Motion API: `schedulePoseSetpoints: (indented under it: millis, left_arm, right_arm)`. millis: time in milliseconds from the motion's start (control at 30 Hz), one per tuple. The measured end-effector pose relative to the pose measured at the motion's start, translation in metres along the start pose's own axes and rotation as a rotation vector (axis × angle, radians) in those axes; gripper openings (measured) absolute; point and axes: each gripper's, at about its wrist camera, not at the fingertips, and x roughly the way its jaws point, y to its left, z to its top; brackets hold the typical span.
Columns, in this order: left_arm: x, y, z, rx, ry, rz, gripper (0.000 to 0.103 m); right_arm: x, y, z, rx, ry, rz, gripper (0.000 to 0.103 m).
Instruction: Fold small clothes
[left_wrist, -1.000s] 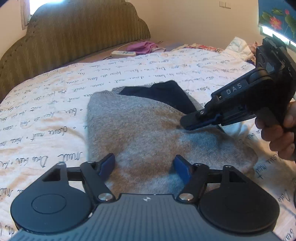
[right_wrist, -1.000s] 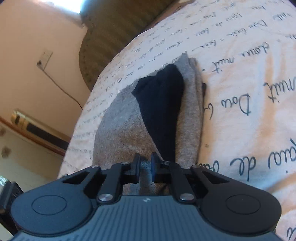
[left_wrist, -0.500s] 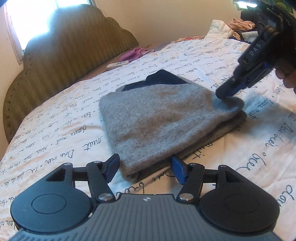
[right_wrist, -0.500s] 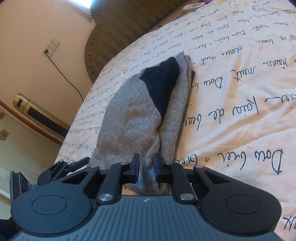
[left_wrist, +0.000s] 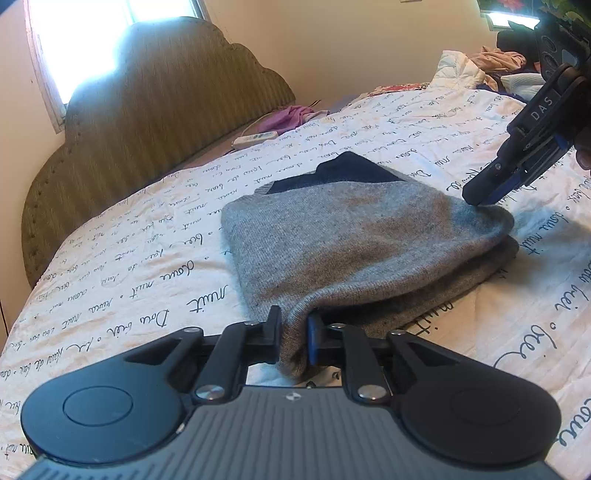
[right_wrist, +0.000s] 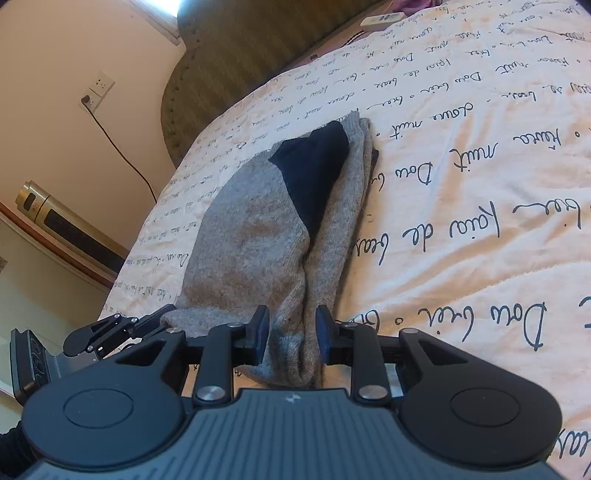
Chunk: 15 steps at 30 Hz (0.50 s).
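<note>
A folded grey knitted sweater with a dark navy panel (left_wrist: 354, 236) lies on the bed's white quilt printed with black handwriting (left_wrist: 122, 295), in the middle of the bed, its navy part pointing toward the olive ribbed headboard (left_wrist: 155, 122). The left gripper (left_wrist: 293, 338) has its fingers (left_wrist: 275, 332) pressed onto the near corner of the sweater, pinching a bunched fold of grey knit between them. The right gripper (right_wrist: 290, 334) sits at the opposite end of the garment; in its own view the fingers (right_wrist: 260, 328) stand a little apart with the doubled grey edge between them, and whether they truly clamp the cloth cannot be told. In the left wrist view the right gripper's tip (left_wrist: 480, 194) touches the top layer at the sweater's far rounded corner. Near the headboard edge of the bed lie a white remote control (left_wrist: 255, 139) and a crumpled purple cloth (left_wrist: 288, 115). A heap of mixed laundry (left_wrist: 487, 68) is piled at the bed's far corner. A wall socket with a black cable (right_wrist: 96, 92) shows beside the headboard.
</note>
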Motion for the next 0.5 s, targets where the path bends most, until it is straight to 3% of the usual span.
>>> schedulePoseSetpoints:
  millis: [200, 267, 333, 433, 500]
  left_arm:
    - [-0.006, 0.008, 0.003, -0.006, -0.013, 0.016, 0.009]
    - [-0.012, 0.016, 0.003, -0.015, -0.023, 0.025, 0.009]
    - [-0.008, 0.023, 0.0, -0.027, 0.004, 0.026, 0.009]
    - [0.007, 0.017, -0.012, -0.011, 0.064, 0.023, 0.009]
    - [0.003, 0.009, -0.015, 0.018, 0.059, 0.028, 0.012]
  right_arm:
    - [0.018, 0.006, -0.009, -0.037, 0.094, 0.017, 0.028]
    - [0.018, 0.014, -0.013, -0.087, 0.105, 0.015, 0.022]
    - [0.016, 0.017, -0.017, -0.098, 0.114, 0.029, 0.015]
    - [0.027, 0.006, -0.024, -0.084, 0.147, 0.004, 0.014]
    - [0.027, 0.003, -0.025, -0.054, 0.134, 0.027, 0.015]
